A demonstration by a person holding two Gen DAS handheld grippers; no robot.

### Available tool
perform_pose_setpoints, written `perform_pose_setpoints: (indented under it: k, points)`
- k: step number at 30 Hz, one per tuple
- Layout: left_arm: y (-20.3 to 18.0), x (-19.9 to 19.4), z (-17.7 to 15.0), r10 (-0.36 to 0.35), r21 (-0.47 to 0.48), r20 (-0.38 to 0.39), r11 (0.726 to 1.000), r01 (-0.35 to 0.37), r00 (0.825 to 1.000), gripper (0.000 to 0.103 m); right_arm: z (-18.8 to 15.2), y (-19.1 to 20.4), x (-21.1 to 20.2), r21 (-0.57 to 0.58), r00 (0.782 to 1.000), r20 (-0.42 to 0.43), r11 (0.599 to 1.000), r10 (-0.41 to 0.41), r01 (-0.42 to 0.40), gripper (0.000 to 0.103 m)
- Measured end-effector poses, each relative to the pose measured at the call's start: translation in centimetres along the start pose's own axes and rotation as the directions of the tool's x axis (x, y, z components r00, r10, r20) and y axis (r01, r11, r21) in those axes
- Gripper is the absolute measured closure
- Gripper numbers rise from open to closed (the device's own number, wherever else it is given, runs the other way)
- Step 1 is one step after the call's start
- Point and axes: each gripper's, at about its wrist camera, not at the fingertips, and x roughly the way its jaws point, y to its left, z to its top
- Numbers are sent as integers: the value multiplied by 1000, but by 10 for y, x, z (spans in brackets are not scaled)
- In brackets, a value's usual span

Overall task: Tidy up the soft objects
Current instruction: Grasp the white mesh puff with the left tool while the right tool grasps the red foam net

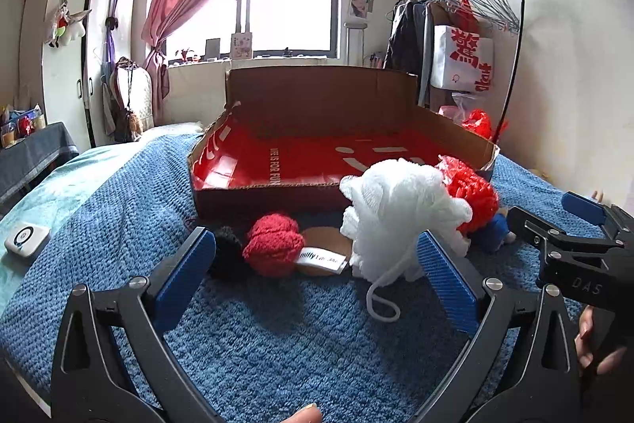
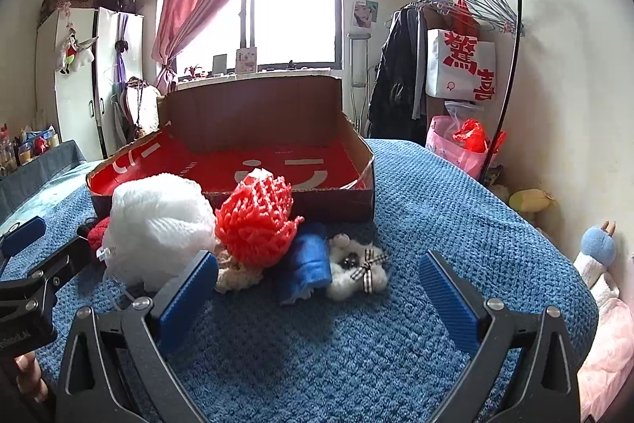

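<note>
1. Left gripper (image 1: 317, 272): fingers (image 1: 186, 276) spread wide, released, nothing between them, low over the blue bedspread (image 1: 277, 343) in front of the cardboard box (image 1: 277, 201).
2. Right gripper (image 2: 317, 288): fingers (image 2: 447, 300) likewise parted and empty, in front of the box.
3. White mesh puff (image 1: 396, 213) touching the box's front wall; red mesh puff (image 2: 257, 221) just right of it.
4. Red knitted piece (image 1: 273, 244) left of the white puff, in front of the box.
5. Blue cloth (image 2: 309, 260) and small fluffy toy (image 2: 356, 268) right of the red puff, near the box's front right corner.
</note>
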Motion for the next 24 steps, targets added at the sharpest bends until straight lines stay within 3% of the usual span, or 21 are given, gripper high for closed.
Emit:
perform_pose_setpoints:
  k: [8,13,16,17,20,22,23,24]
  points:
    - [-10,17,26,-95,45,-26,994,96,995,0,28,-8,20,17,994,-23,994,105,-105,0]
    - [-14,35,34,-152,45,-84,987,156,985,0,40,-17,41,40,975,-77,978,209,-206,0]
    - [-18,44,34,-200,41,-125,978,206,972,2,43,-20,59,71,941,-143,952,306,-298,3]
    - [-19,47,33,-214,41,-139,974,222,967,6,44,-20,66,85,924,-167,939,344,-334,6]
    - [-24,57,31,-253,44,-192,963,266,948,24,43,-14,83,91,887,-234,917,398,-388,23]
    - [-27,64,28,-296,32,-227,950,311,928,36,40,-10,92,98,856,-275,898,438,-428,44]
    - [-28,66,27,-311,26,-236,945,325,921,39,38,-9,96,117,832,-292,881,472,-459,48]
    - [-29,67,27,-314,26,-238,944,329,919,41,37,-10,97,131,821,-298,873,486,-470,51]
